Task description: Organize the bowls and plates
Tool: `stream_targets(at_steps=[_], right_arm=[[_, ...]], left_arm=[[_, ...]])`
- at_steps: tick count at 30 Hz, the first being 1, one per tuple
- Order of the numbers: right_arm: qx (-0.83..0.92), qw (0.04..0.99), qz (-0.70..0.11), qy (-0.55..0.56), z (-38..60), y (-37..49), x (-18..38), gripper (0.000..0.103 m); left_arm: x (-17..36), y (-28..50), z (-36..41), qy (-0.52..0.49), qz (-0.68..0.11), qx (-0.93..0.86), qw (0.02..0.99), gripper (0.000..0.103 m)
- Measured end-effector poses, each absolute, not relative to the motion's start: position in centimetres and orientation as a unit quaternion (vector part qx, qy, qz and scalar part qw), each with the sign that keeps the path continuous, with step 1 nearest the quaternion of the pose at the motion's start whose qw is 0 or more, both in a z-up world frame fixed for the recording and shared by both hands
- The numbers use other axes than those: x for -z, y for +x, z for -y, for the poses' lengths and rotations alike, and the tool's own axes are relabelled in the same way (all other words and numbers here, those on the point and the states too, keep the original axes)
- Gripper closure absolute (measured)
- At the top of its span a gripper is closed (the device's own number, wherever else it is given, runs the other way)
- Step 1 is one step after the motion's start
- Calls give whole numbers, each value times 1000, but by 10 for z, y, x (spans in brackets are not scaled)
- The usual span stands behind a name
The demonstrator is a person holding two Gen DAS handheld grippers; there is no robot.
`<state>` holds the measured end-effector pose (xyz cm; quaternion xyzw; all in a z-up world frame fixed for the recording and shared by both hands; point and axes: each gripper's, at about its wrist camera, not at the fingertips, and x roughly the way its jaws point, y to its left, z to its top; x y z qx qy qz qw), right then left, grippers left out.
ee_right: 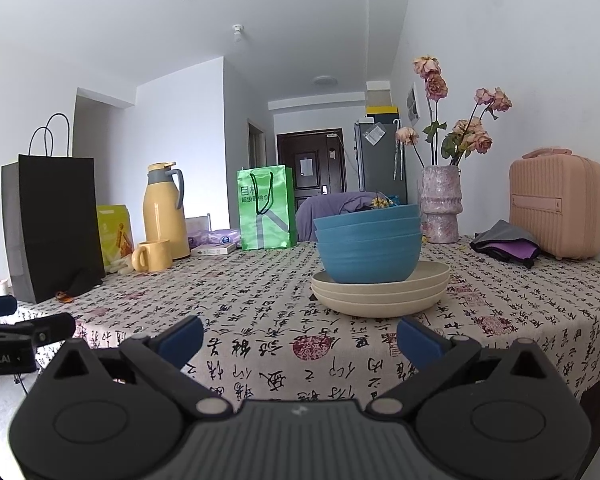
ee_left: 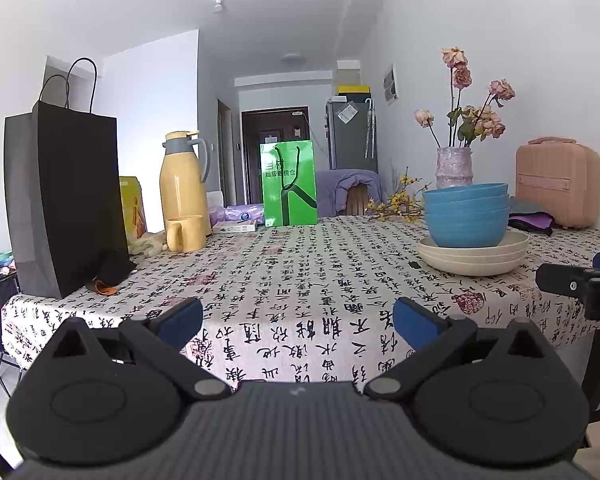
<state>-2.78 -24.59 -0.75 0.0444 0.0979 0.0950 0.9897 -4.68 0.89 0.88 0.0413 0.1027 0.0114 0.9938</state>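
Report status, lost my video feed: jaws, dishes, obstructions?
Left gripper and right gripper: jaws open, empty, short of the table. Blue bowls nested atop stacked cream plates. Nothing blocking the right gripper's approach.

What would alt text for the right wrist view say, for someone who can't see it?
Three nested blue bowls sit on a stack of cream plates on a table with a calligraphy-print tablecloth, straight ahead of the open, empty right gripper. Behind stand a vase of dried roses, a pink case, a green bag and a yellow thermos.
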Motion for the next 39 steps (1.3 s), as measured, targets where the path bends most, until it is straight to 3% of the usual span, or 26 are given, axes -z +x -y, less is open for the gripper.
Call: stream_targets(at_steps=[39], right_arm=[[-97, 989, -100, 44, 246, -27, 8, 0]], left_arm=[[-9, -48, -11, 40, -104, -16, 994, 0]])
